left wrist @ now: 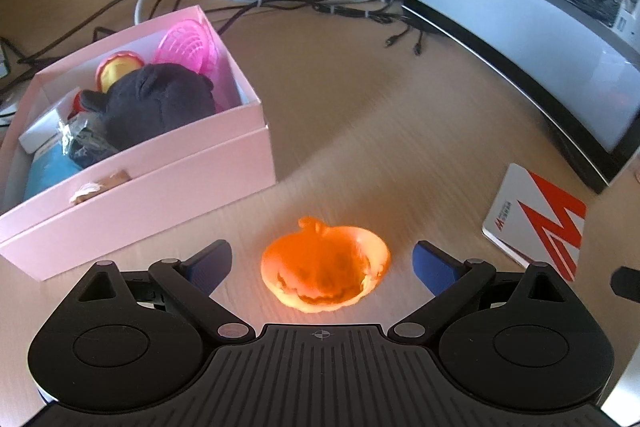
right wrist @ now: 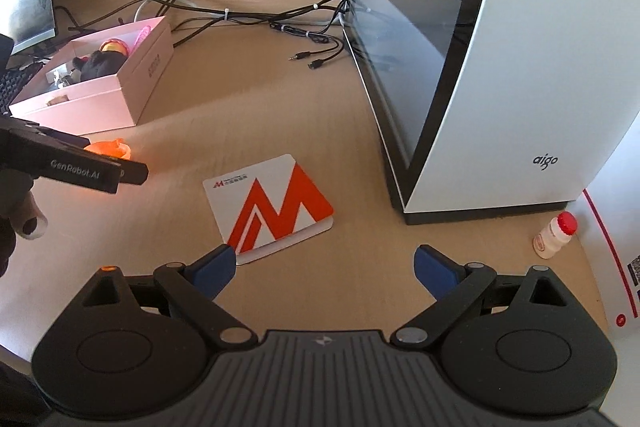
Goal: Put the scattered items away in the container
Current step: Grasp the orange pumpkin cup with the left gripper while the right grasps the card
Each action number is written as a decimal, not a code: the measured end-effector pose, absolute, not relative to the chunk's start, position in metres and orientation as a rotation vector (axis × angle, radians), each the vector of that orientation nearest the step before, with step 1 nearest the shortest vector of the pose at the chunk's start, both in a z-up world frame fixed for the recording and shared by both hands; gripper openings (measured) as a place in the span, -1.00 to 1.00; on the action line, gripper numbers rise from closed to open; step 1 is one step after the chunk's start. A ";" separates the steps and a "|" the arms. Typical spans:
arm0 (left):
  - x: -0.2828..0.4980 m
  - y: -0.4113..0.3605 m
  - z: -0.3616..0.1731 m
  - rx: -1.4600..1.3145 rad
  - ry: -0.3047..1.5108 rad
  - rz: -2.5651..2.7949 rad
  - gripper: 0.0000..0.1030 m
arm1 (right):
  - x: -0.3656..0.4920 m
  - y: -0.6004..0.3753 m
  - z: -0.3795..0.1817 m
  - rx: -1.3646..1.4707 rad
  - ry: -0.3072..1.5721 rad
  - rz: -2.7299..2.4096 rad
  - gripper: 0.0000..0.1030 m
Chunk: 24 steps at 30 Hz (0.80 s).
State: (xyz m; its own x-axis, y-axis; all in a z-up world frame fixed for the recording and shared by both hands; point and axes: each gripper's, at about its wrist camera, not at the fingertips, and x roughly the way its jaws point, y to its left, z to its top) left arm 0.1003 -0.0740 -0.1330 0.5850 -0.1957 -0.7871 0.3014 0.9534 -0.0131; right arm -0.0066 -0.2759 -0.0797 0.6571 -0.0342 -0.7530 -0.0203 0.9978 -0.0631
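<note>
Left gripper (left wrist: 322, 261) wide, jaws straddling pumpkin (left wrist: 325, 265) on desk – lined up to grasp it

Box (left wrist: 192, 163) at 10 o'clock of pumpkin, near, already part-filled

Right gripper (right wrist: 325, 265) wide, empty, above card (right wrist: 269, 205), likely next pick

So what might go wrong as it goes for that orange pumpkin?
The pumpkin is a shallow, rounded shell between the open left gripper fingers, so it may slip or skid away as they close. The pink box already looks crowded by the dark plush, so the pumpkin may perch on top or tumble out.
</note>
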 end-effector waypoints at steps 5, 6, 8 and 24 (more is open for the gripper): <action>0.099 -0.081 -0.134 0.138 0.874 -0.250 0.93 | -0.005 -0.276 -0.077 -0.097 0.843 0.019 0.87; 0.098 -0.082 -0.135 0.139 0.871 -0.245 0.91 | -0.004 -0.276 -0.076 -0.101 0.844 0.031 0.87; 0.098 -0.084 -0.136 0.137 0.868 -0.231 0.52 | -0.002 -0.274 -0.076 -0.110 0.846 0.063 0.87; 0.056 -0.045 -0.102 -0.028 0.894 -0.116 0.27 | 0.063 -0.239 -0.102 -0.298 0.831 0.311 0.87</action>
State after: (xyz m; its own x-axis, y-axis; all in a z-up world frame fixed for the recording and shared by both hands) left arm 0.0565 -0.0453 -0.1016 0.6202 -0.1126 -0.7764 0.0889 0.9934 -0.0731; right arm 0.0629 -0.2395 -0.1017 0.6341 0.1521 -0.7581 -0.3823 0.9139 -0.1365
